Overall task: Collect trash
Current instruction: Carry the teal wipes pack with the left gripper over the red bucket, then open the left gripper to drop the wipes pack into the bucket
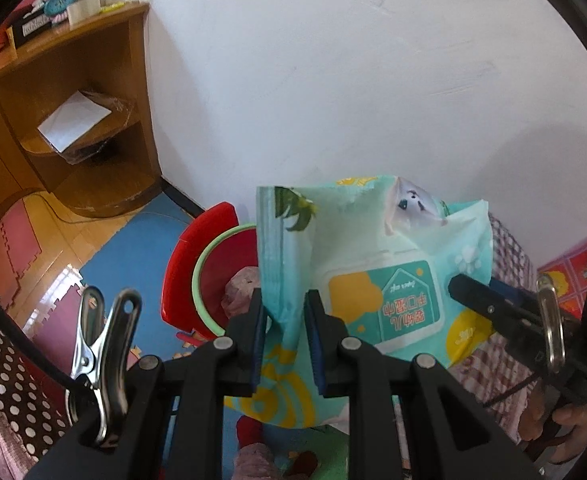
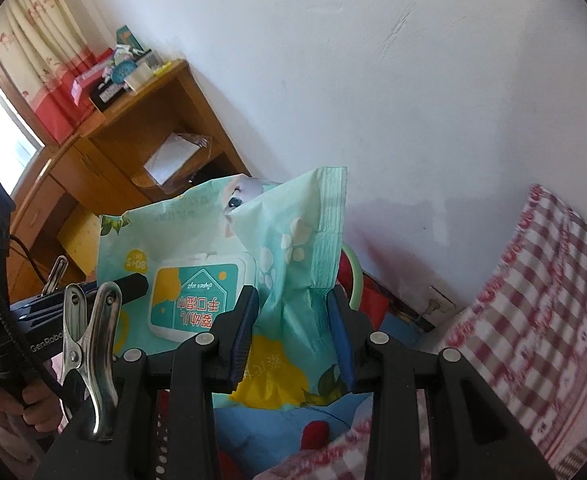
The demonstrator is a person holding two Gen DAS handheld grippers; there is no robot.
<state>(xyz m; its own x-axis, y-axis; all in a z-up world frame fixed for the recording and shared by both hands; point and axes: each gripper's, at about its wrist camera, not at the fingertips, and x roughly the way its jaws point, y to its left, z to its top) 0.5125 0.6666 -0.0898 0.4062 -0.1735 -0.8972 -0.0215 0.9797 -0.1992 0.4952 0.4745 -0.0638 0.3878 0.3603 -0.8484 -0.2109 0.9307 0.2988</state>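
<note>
White wall behind a crumpled mint wet-wipe pack [image 1: 373, 280], flap lid teal.

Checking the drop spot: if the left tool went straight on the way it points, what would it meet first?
Probably the red bin beyond the wipes pack that the left tool grips, though depth is unclear.

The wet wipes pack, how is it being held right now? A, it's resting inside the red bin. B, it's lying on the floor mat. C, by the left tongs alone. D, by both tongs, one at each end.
D: the left tongs pinch one end of the wet wipes pack and the right tongs pinch the other, holding it in the air over the red bin.
</note>
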